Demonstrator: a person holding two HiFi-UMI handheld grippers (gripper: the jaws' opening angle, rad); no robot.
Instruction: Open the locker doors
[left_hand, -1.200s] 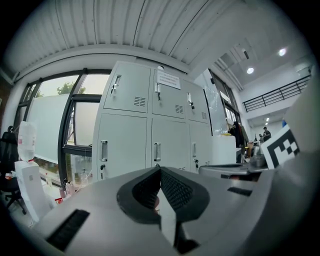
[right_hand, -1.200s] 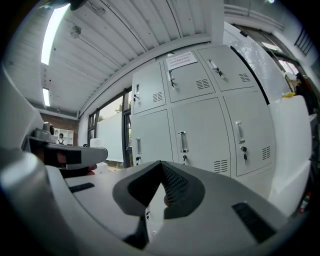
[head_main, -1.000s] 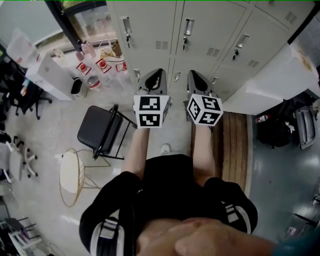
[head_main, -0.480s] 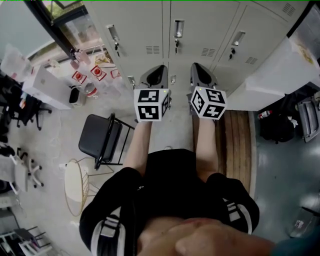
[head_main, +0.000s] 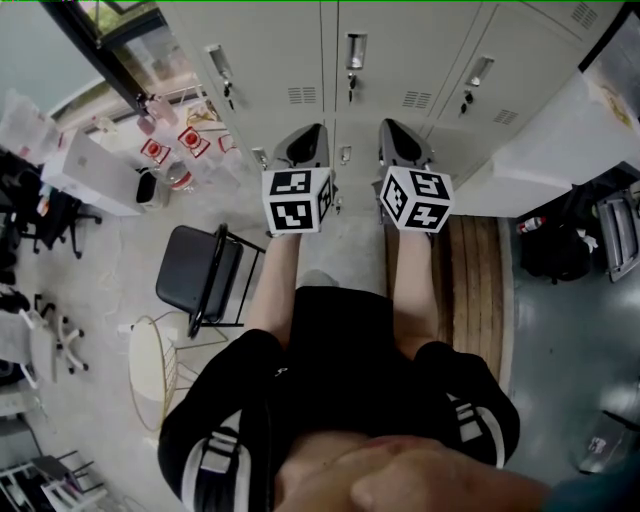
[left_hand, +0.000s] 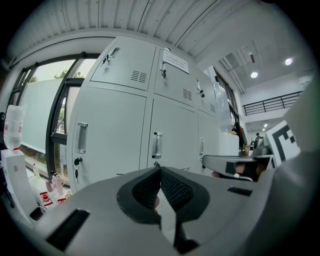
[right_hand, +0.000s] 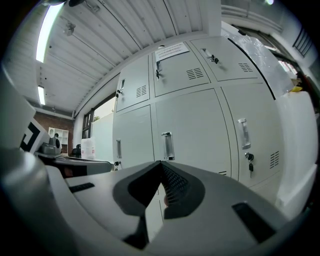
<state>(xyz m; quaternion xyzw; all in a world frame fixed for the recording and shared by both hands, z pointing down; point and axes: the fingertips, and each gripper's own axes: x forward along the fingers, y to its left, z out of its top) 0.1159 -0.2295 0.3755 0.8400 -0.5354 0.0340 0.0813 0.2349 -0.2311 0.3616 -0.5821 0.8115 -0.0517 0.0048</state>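
The lockers (head_main: 400, 60) are pale grey metal, and every door in view is closed. Each door has a recessed silver handle (head_main: 356, 50) with a key lock under it. Both grippers point level at the lockers, side by side and a little short of the doors. My left gripper (head_main: 316, 130) is shut and empty; in the left gripper view its tips (left_hand: 160, 169) meet just below a lower door's handle (left_hand: 157, 145). My right gripper (head_main: 387, 126) is shut and empty too, and its tips (right_hand: 161, 163) sit under another handle (right_hand: 167, 145).
A black folding chair (head_main: 200, 270) and a round wire side table (head_main: 150, 360) stand to the left of the person. A wooden bench (head_main: 470, 280) lies on the right beside a white covered block (head_main: 540, 160). Bottles (head_main: 180, 140) and a white box (head_main: 90, 170) crowd the far left floor.
The person and both grippers have come closer to the lockers, and the doors now fill more of the top of the head view. Both grippers stayed shut.
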